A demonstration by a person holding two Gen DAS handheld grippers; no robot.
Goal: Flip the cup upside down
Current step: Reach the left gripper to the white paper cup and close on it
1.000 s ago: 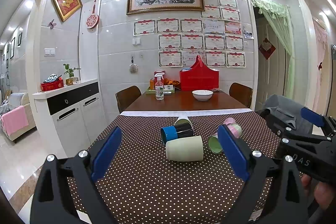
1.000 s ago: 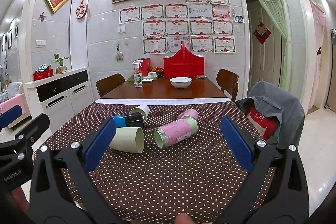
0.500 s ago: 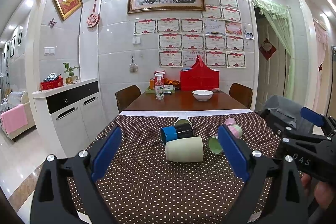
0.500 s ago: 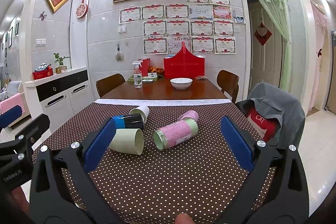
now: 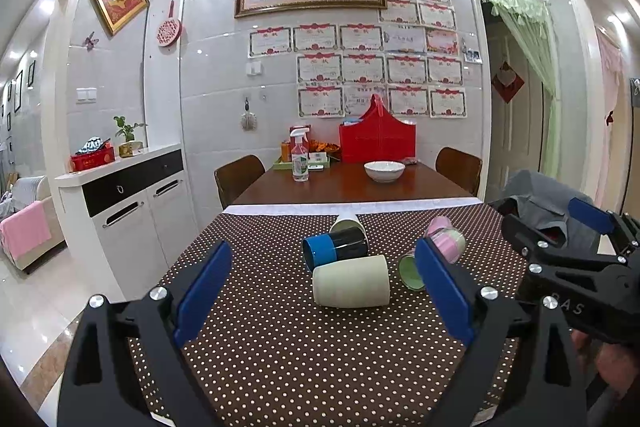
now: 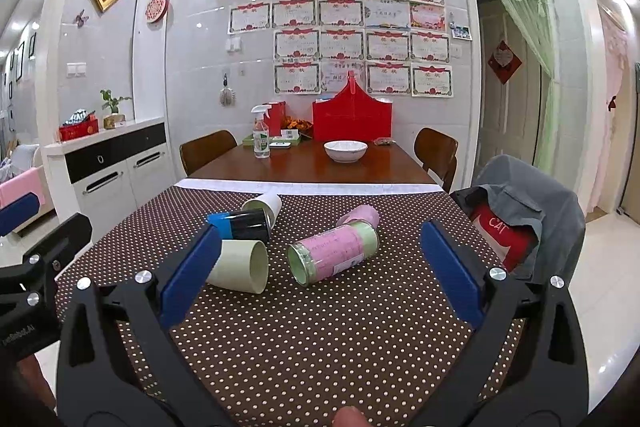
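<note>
Several cups lie on their sides on the brown dotted tablecloth (image 5: 280, 347). A cream cup (image 5: 351, 286) is nearest, also in the right wrist view (image 6: 240, 265). Behind it lie a blue-and-black cup (image 5: 335, 247) and a white cup (image 5: 347, 223). A pink-and-green cup (image 6: 334, 251) lies to the right, with a small pink cup (image 6: 360, 215) behind. My left gripper (image 5: 320, 291) is open and empty, in front of the cream cup. My right gripper (image 6: 318, 273) is open and empty, in front of the pink-and-green cup.
Beyond the cloth, the wooden table holds a white bowl (image 5: 384, 171), a spray bottle (image 5: 300, 157) and a red box (image 5: 378, 139). A chair draped with a grey jacket (image 6: 528, 211) stands at the right. A white sideboard (image 5: 124, 207) stands at the left.
Both grippers have hardly moved and stay open. The cups lie as before.
</note>
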